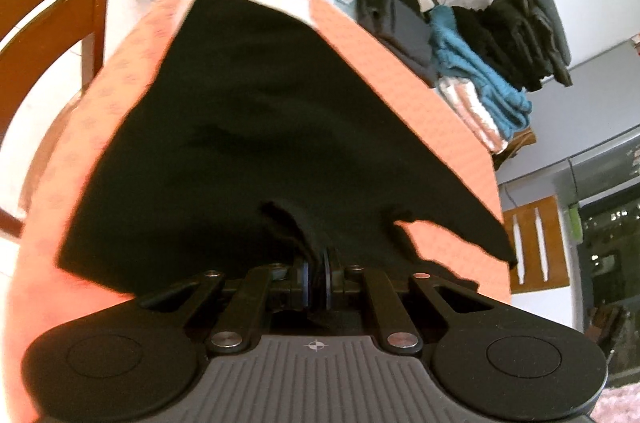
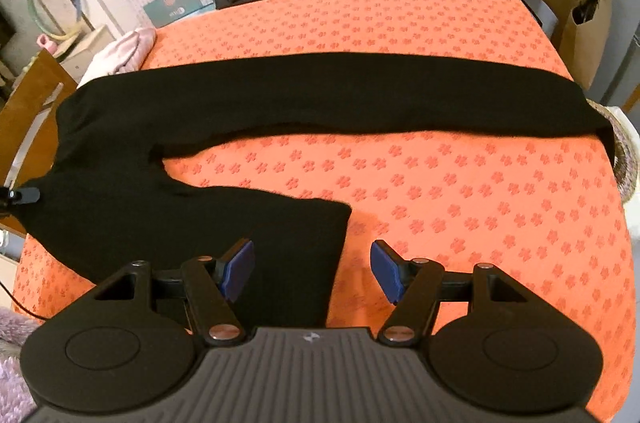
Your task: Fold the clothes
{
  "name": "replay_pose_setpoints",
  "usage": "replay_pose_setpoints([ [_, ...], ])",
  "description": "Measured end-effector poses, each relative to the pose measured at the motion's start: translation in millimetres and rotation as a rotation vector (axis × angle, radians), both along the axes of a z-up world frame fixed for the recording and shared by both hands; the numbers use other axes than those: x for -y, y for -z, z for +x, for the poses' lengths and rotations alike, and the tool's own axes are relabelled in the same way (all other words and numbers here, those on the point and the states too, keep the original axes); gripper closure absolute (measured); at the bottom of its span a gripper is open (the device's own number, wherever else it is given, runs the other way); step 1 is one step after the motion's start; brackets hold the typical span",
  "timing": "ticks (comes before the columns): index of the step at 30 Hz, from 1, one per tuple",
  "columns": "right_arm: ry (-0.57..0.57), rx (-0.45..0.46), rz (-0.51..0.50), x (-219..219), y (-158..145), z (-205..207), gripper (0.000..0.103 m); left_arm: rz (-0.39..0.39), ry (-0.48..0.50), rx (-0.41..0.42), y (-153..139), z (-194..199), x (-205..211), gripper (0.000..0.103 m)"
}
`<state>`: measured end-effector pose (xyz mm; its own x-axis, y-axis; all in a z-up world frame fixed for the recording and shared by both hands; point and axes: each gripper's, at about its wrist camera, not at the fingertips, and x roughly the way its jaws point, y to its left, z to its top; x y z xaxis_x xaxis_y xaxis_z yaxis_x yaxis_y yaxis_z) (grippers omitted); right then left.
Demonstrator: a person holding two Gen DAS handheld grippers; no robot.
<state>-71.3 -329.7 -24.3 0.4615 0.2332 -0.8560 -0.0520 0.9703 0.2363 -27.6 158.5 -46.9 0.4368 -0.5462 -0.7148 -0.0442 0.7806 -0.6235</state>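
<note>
Left tongs pinching the black leggings, right tongs spread over the near leg.

The left gripper is clamped on a bunched edge of the black knit pair of leggings, which lies on the orange flower-print table cover. One leg stretches across to the right edge; the other ends short beneath the right gripper, whose blue pads stand wide apart, holding nothing. To fold cleanly, I judge the held edge should be carried low and evenly while the free tongs pin or take the near leg's cuff, so the legs stack. The far cuff drops past the table's right edge, and the pinched fabric hides the left fingertips. Whether the short leg is already doubled over is unclear.
</note>
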Motion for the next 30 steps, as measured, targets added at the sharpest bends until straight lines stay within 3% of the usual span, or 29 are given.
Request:
replay_pose_setpoints([
  [10, 0.069, -0.018, -0.010, -24, 1, -8, 0.032, 0.018, -0.014, -0.017, 14, 4, -27, 0.092],
  [14, 0.123, -0.007, -0.010, -17, 0, -8, 0.032, 0.109, -0.002, -0.003, 9, 6, -26, 0.080],
  [17, 0.213, 0.010, 0.021, 4, -4, -9, 0.032, 0.146, -0.036, 0.015, -1, 4, -32, 0.071],
  [20, 0.328, 0.030, 0.053, 34, -7, -9, 0.032, 0.134, -0.090, 0.037, -12, 1, -41, 0.066],
  [30, 0.714, 0.112, 0.048, 144, 5, 5, 0.033, 0.074, -0.159, 0.060, -37, 2, -19, 0.063],
])
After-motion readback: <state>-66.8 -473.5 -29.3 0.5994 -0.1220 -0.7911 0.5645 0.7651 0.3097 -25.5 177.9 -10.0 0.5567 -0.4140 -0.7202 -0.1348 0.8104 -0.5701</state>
